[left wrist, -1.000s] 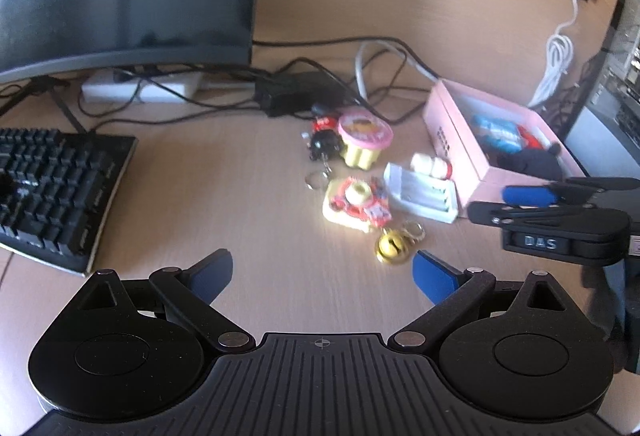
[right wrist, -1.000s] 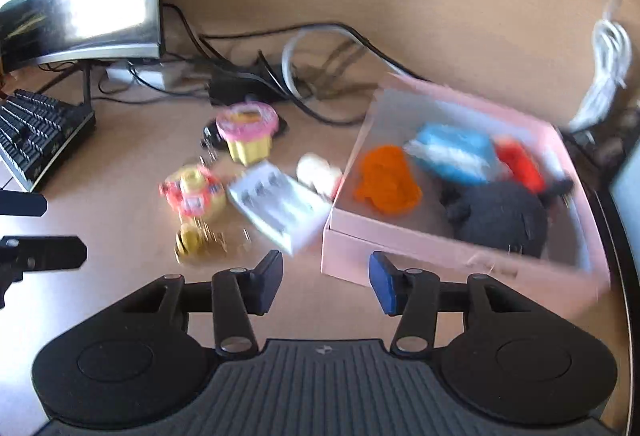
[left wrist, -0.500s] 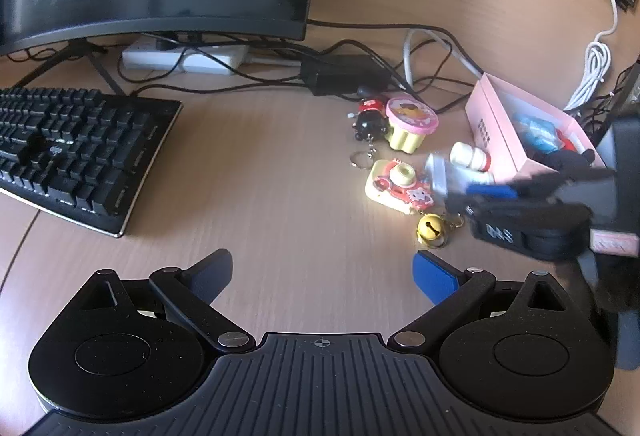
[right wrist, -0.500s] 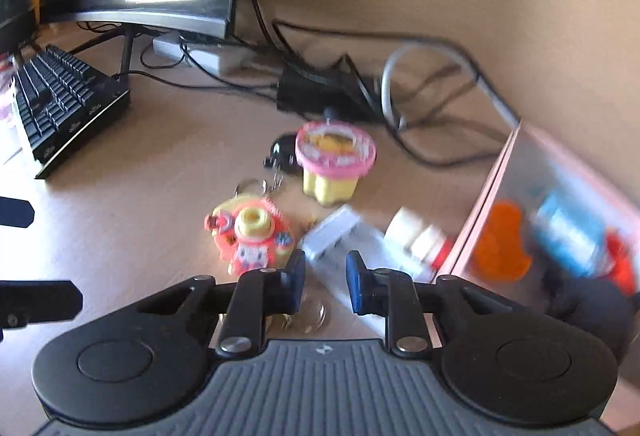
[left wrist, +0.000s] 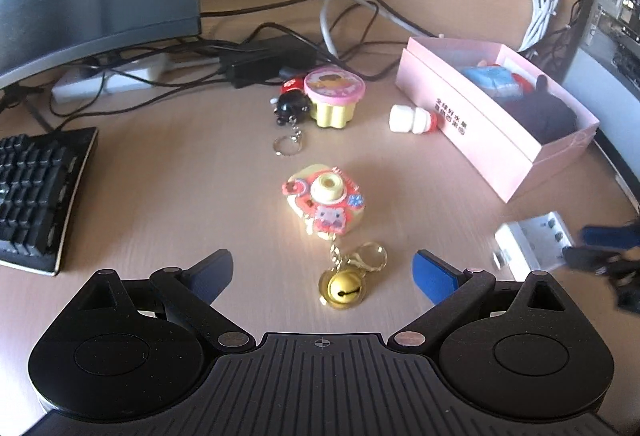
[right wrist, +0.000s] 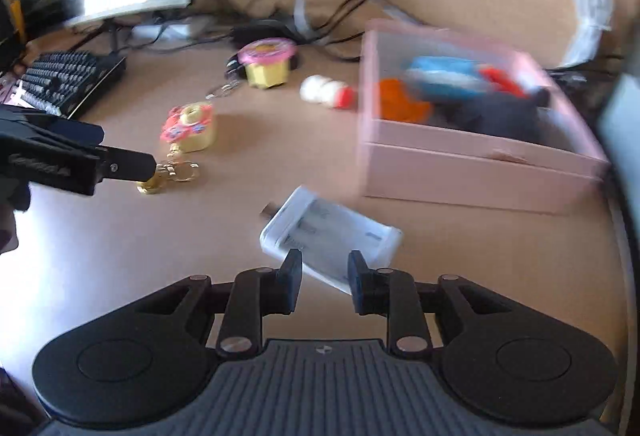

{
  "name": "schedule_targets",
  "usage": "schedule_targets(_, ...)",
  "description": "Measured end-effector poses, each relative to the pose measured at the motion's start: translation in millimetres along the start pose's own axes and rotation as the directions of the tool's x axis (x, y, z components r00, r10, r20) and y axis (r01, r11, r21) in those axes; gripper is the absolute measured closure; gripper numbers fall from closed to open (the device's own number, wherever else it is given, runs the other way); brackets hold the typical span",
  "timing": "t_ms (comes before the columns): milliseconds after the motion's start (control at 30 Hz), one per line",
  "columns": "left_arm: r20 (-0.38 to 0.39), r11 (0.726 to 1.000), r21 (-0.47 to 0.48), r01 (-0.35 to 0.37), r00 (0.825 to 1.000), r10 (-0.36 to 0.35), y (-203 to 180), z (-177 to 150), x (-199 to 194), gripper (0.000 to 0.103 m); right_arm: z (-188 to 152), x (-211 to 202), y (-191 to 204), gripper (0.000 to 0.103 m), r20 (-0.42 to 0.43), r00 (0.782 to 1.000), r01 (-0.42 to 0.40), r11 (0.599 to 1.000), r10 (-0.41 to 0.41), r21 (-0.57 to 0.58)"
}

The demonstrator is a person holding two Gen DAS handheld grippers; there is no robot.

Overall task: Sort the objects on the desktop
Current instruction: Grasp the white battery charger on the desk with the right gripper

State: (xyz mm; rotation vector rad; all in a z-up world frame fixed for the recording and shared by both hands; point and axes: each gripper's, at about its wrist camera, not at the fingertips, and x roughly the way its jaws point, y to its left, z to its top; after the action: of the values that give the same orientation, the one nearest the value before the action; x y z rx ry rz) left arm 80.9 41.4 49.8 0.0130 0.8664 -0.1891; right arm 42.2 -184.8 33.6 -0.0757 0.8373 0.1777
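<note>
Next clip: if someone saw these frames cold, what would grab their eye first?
Probably the pink box at the right of the desk, already holding several colourful toys. Next, the right gripper, its fingers shut on a white battery case in front of that box. Then the pink-and-yellow toy camera keychain in mid-desk, with its gold bell lying between the open fingers of the left gripper.

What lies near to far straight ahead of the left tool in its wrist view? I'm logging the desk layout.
Gold jingle bell keychain → yellow-and-pink toy camera charm → silver key ring → pink-lidded yellow cupcake toy → black power adapter.
</note>
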Motion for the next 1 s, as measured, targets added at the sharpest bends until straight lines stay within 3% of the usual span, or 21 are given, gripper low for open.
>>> schedule_targets(67, 0.004, 1.0, 0.006, 0.015, 1.0, -0.015, -4.8, 4.1, 1.6, 0.004, 1.4, -11.2, -17.6, 0.065, 0.045, 0.998, 0.046, 0.998, -0.049, 0.05)
schedule_targets(233, 0.015, 0.999, 0.032, 0.042, 0.999, -0.042, -19.2, 6.8, -2.4, 0.003, 22.9, 7.8, -45.0, 0.064, 0.094, 0.988, 0.114, 0.987, -0.125, 0.112)
schedule_targets(533, -0.011, 1.0, 0.018, 0.017, 1.0, -0.017, -11.1, -4.4, -7.1, 0.003, 67.9, 37.6, 5.0, 0.063, 0.166, 0.985, 0.042, 0.999, -0.041, -0.003)
schedule_targets(600, -0.008, 1.0, -0.01, 0.01, 1.0, -0.01, -5.3, -5.7, -8.7, 0.003, 61.7, 30.9, 13.1, 0.047, 0.156, 0.987, 0.054, 0.997, -0.045, -0.056)
schedule_targets(633, -0.011, 1.0, -0.024, 0.003, 1.0, -0.004, -2.9, -6.7, -8.1, 0.003, 56.0, 27.4, 15.1, 0.026, 0.147, 0.988, 0.065, 0.995, -0.054, -0.071)
schedule_targets(667, -0.018, 0.999, -0.034, -0.001, 1.0, 0.0, -1.0, -7.0, -6.3, 0.003, 48.5, 24.4, 15.2, 0.013, 0.132, 0.989, 0.073, 0.995, -0.064, -0.064)
schedule_targets(700, -0.026, 0.999, -0.044, -0.002, 1.0, 0.001, 0.0, -8.0, -4.1, 0.003, 40.0, 23.0, 15.1, 0.01, 0.1, 0.993, 0.066, 0.997, -0.061, -0.045)
schedule_targets(900, -0.04, 1.0, -0.019, 0.019, 0.999, -0.02, -6.3, -9.3, 0.5, 0.003, 14.1, 40.3, 14.0, 0.009, -0.057, 0.997, 0.054, 0.998, -0.052, 0.028)
schedule_targets(967, -0.033, 1.0, -0.001, 0.025, 0.999, -0.025, -7.3, -5.9, 1.6, 0.003, 8.3, 36.8, 10.0, 0.022, -0.062, 0.997, 0.052, 0.999, -0.051, 0.017)
schedule_targets(1000, -0.031, 1.0, 0.004, 0.024, 0.999, -0.024, -7.2, -3.3, 3.7, 0.003, 6.5, 32.9, 7.1, 0.022, -0.062, 0.997, 0.057, 0.998, -0.056, 0.014)
